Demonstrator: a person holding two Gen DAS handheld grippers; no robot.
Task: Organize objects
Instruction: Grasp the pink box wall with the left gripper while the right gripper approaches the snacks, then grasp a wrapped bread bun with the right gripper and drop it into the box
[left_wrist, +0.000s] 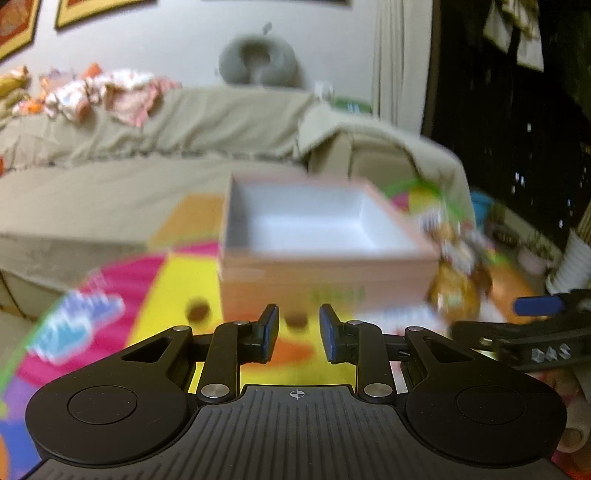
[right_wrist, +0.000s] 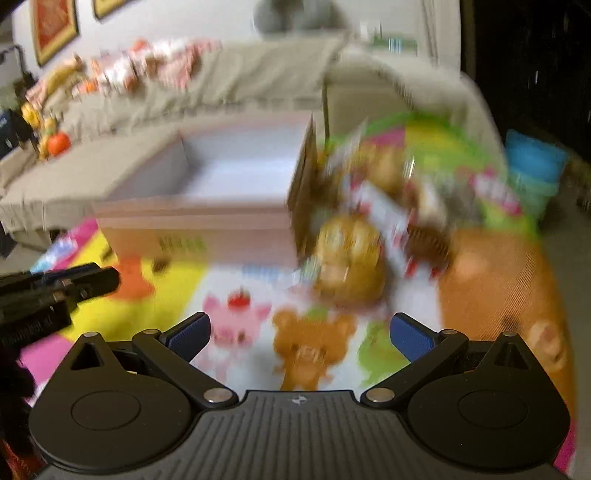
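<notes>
Left gripper (left_wrist: 298, 334): fingers a narrow gap apart, blue pads facing each other, nothing between them. It hangs above the mat and points at the box's near wall.
Right gripper (right_wrist: 300, 334): fingers spread wide, nothing held. It hangs above the mat and points at the pile; in the left wrist view it shows at the right edge (left_wrist: 532, 328), beside the left gripper.
Left gripper from the right camera: a black shape at the left edge (right_wrist: 55, 291), low over the mat; its fingers cannot be made out there.
Mat (left_wrist: 177, 284): bright play mat with yellow, pink, orange and green panels and cartoon animals; a brown bear figure (right_wrist: 314, 343) is printed just ahead of the right gripper.
Box (left_wrist: 325, 266): pale pink, open-topped, white inside and nothing seen in it. It stands on the mat straight ahead of the left gripper, with green print on its near wall.
Pile (right_wrist: 369, 229): blurred packets and toys on the mat, just right of the box and touching or nearly touching its right wall; which, I cannot tell. A round golden-brown item (right_wrist: 347, 258) lies nearest the right gripper. Single items are too smeared to name.
Sofa (left_wrist: 147, 147): beige-covered, behind the box, with patterned cloth (left_wrist: 110, 96) on its back.
Neck pillow (left_wrist: 258, 61): grey, on top of the sofa back against the wall.
</notes>
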